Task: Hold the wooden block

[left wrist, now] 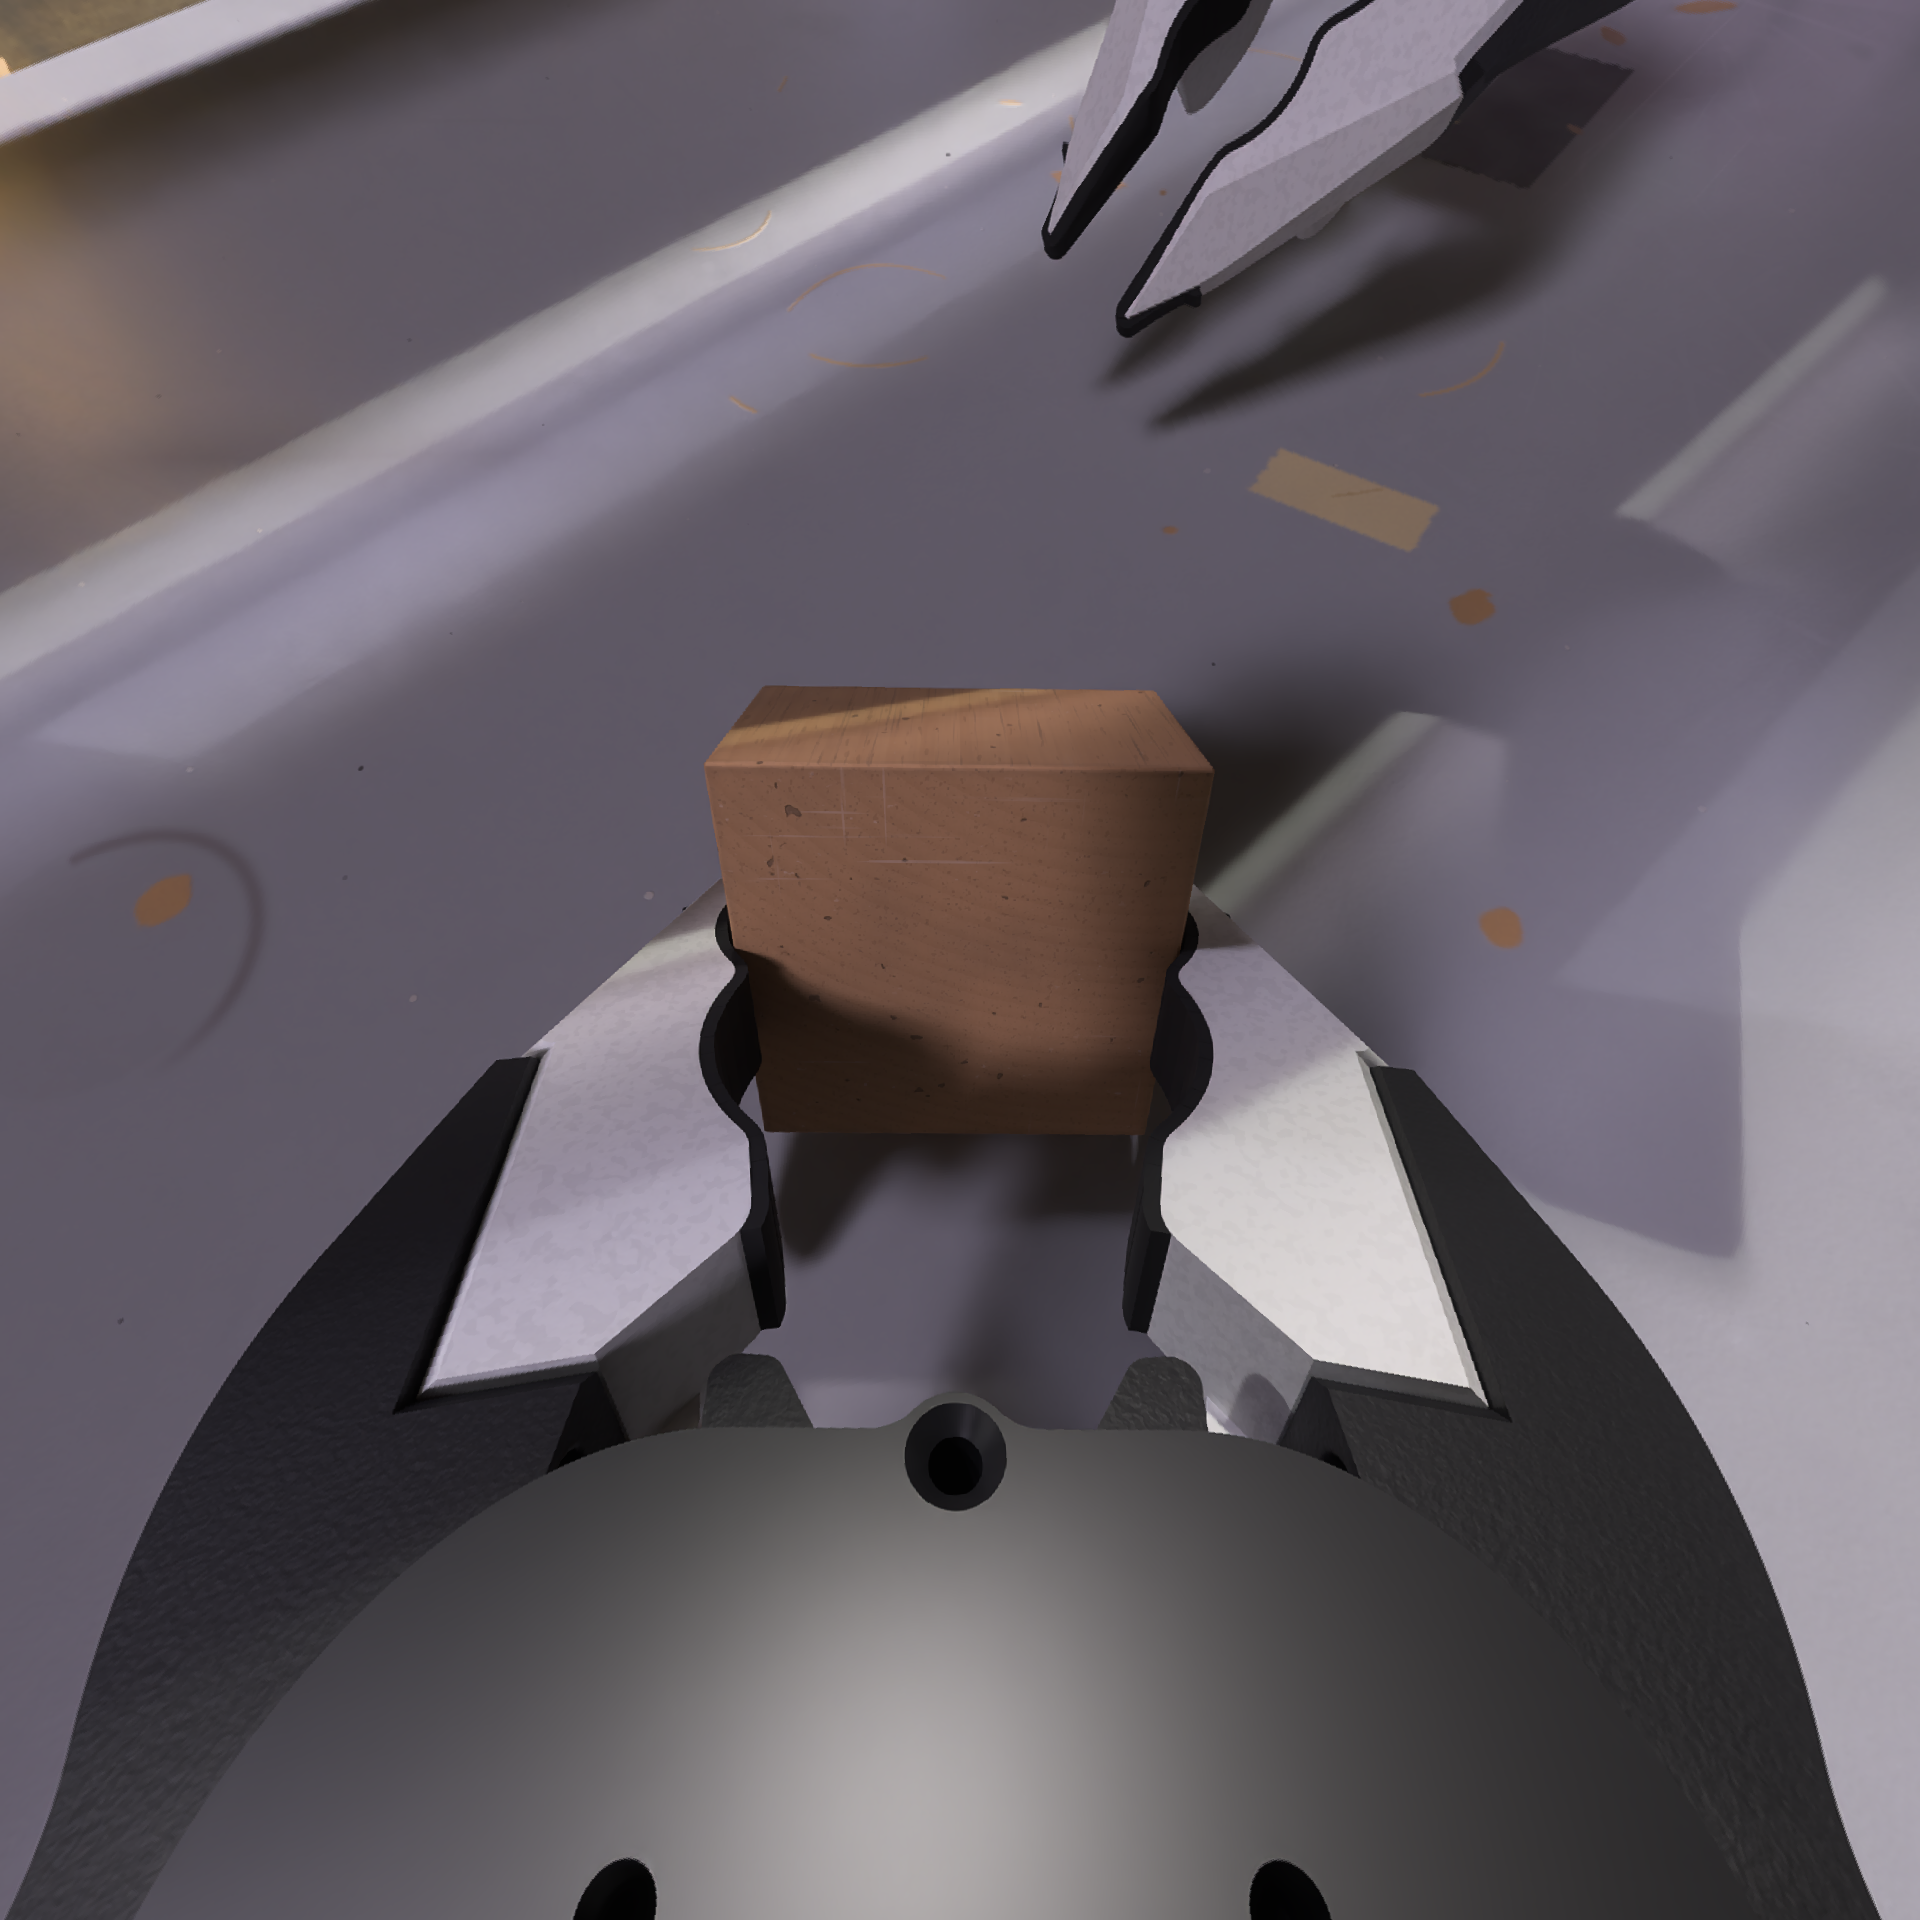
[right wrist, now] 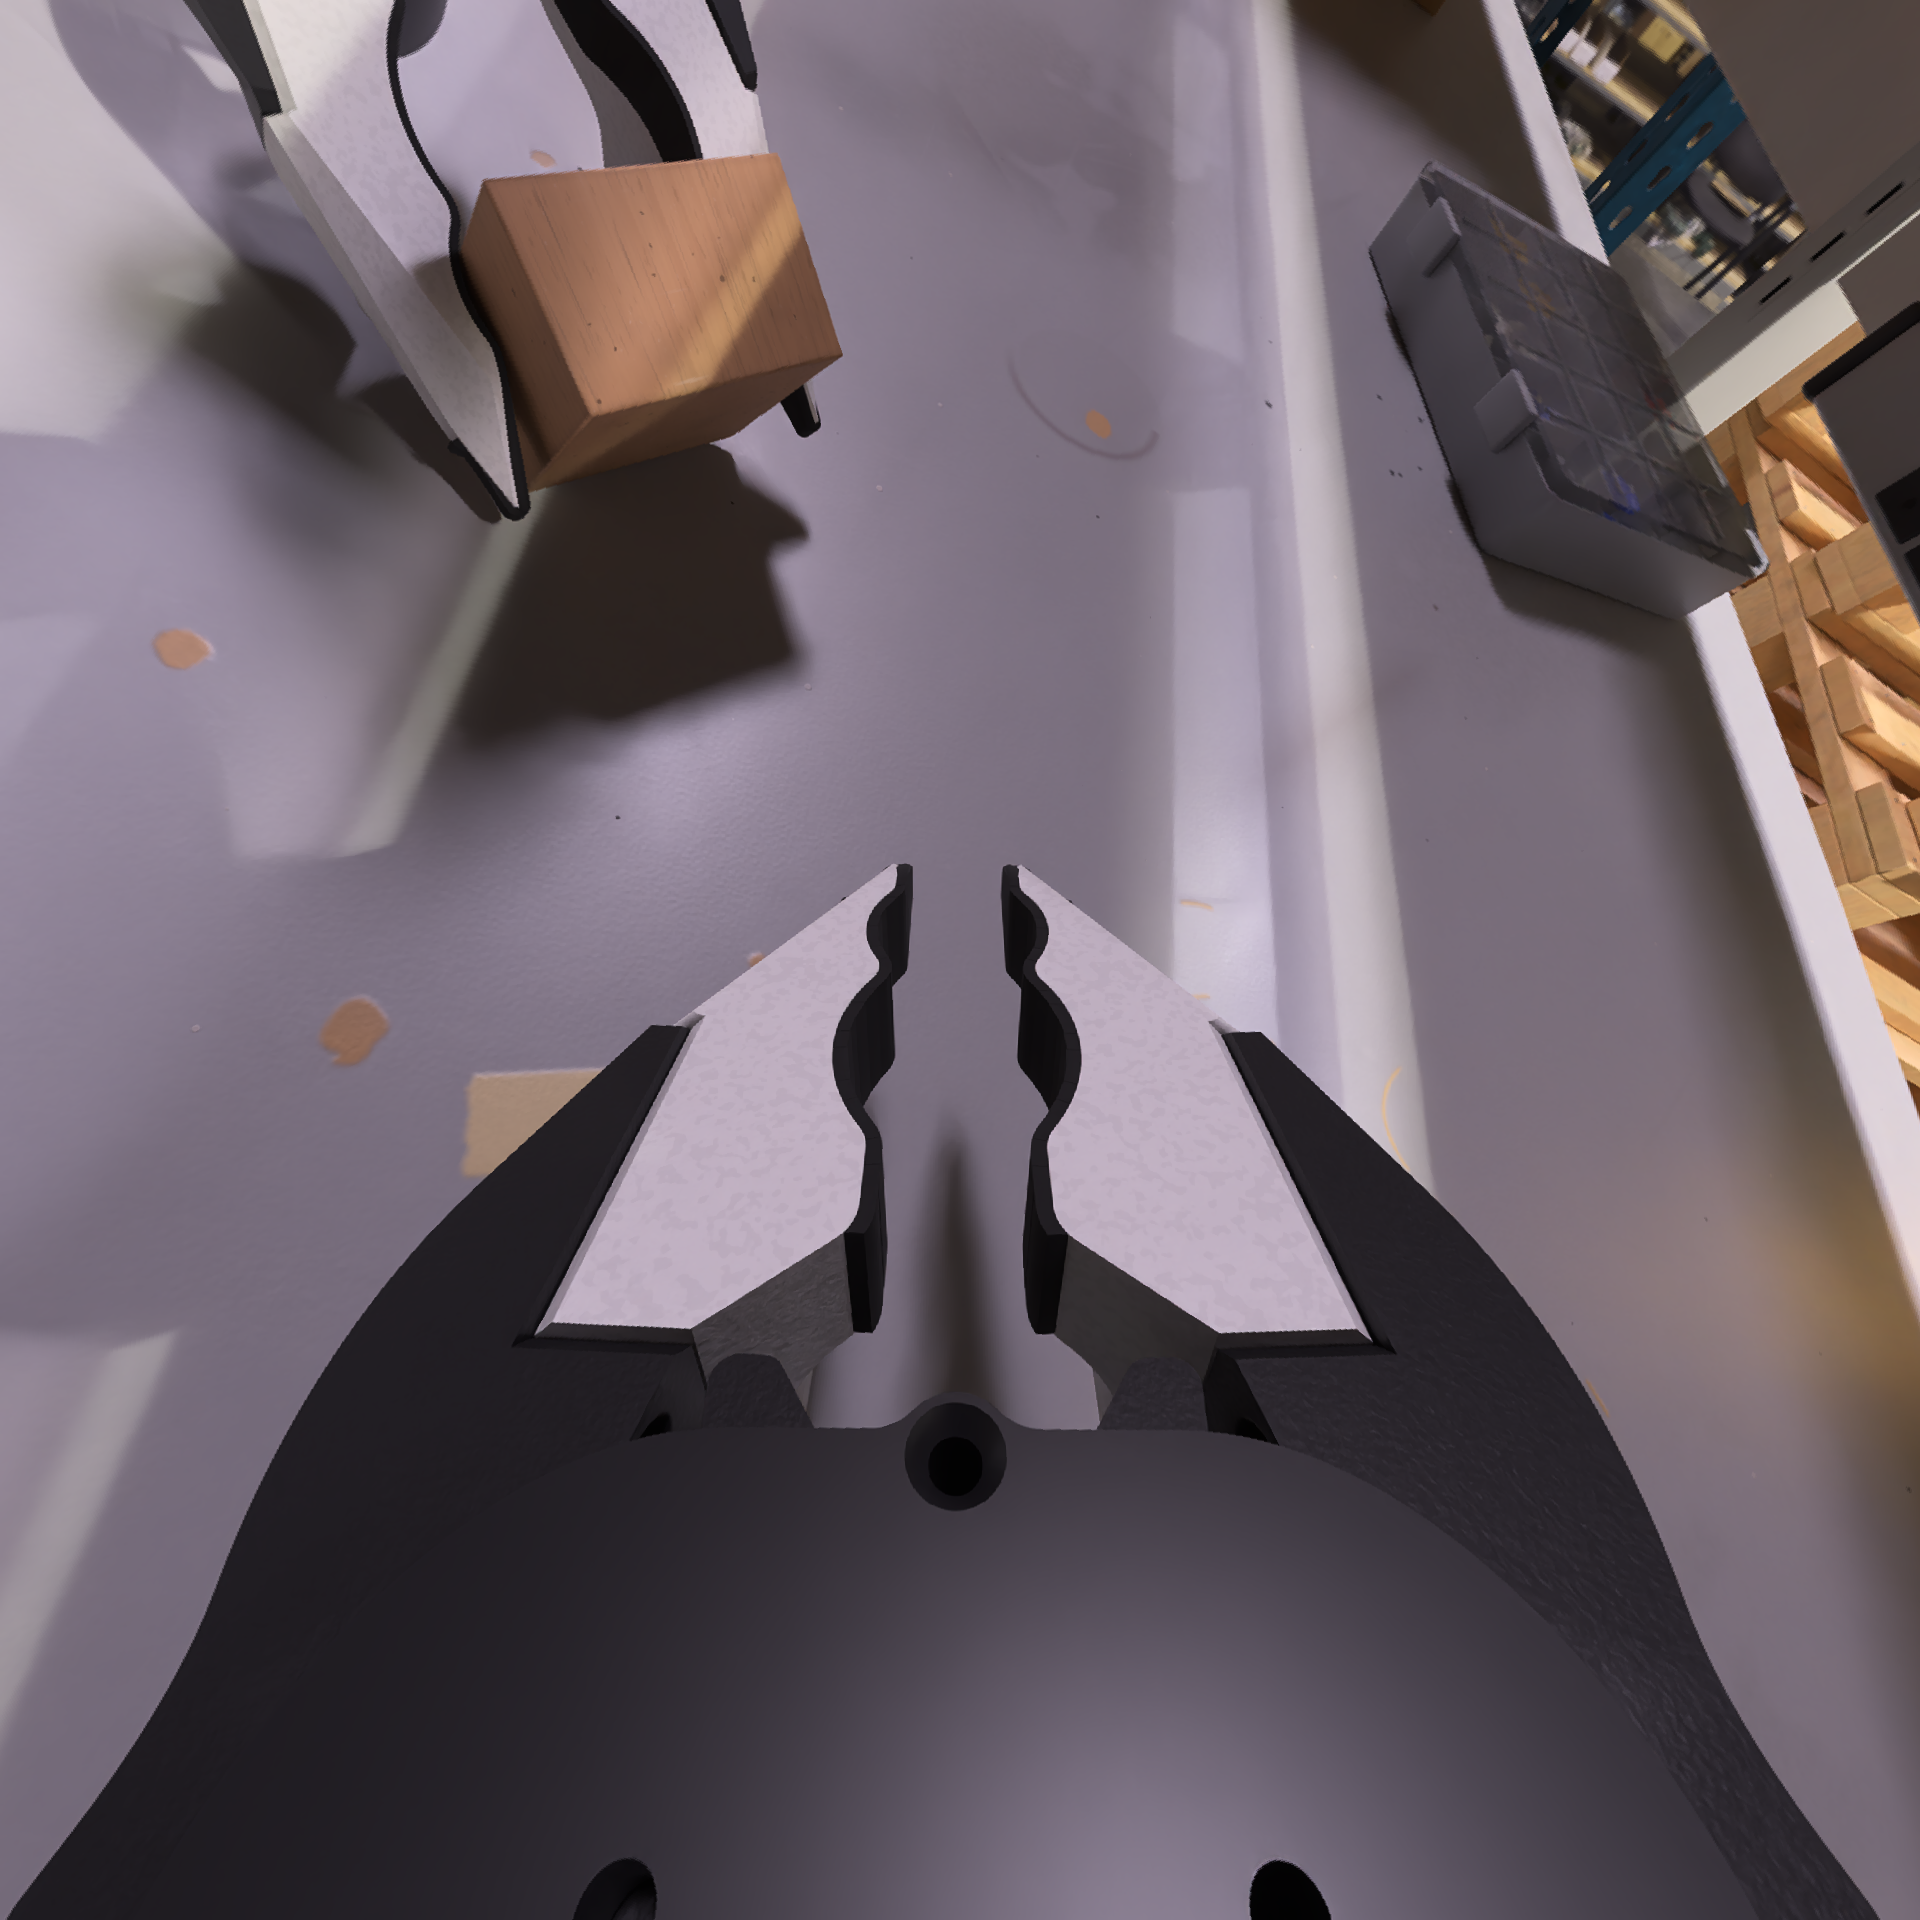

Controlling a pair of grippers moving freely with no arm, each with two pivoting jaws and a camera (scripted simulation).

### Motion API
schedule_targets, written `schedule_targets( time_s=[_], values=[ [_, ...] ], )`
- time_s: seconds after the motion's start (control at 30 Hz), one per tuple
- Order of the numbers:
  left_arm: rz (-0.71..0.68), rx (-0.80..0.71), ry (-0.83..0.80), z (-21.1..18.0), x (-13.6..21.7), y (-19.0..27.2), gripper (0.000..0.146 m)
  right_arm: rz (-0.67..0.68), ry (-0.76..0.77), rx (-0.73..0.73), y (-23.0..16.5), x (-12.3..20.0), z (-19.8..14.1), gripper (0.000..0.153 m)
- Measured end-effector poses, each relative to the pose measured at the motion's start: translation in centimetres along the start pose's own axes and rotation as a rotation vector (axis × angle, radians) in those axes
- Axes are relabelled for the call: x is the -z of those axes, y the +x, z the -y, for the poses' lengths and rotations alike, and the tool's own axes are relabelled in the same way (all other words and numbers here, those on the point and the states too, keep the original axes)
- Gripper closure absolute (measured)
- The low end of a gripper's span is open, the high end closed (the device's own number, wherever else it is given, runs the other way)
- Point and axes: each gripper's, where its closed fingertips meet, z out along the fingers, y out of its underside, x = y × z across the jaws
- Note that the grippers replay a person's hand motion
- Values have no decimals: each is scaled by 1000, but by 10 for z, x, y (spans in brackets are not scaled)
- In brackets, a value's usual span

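Observation:
The wooden block [left wrist: 956, 831] is a brown cube held between the fingers of my left gripper [left wrist: 956, 914], which is shut on its two sides. In the right wrist view the block [right wrist: 644, 312] sits in the left gripper [right wrist: 657, 457] at the upper left, raised above the grey table, with its shadow below it. My right gripper [right wrist: 956, 883] is empty, its jaws nearly together with a narrow gap, hovering over the table apart from the block. It also shows in the left wrist view [left wrist: 1091, 283] at the upper right, beyond the block.
A grey compartment box with a clear lid [right wrist: 1558, 395] lies near the table's right edge [right wrist: 1766, 831]. Stacked timber [right wrist: 1860, 727] lies beyond that edge. A tan tape strip [left wrist: 1345, 499] and small tan spots mark the grey tabletop [left wrist: 416, 623].

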Motion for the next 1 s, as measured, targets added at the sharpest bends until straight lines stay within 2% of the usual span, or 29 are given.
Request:
schedule_targets(
  time_s=[1.0],
  values=[
    [3,-2,9,0,0,0,69,3,2,0,0,0,0,136]
  ],
)
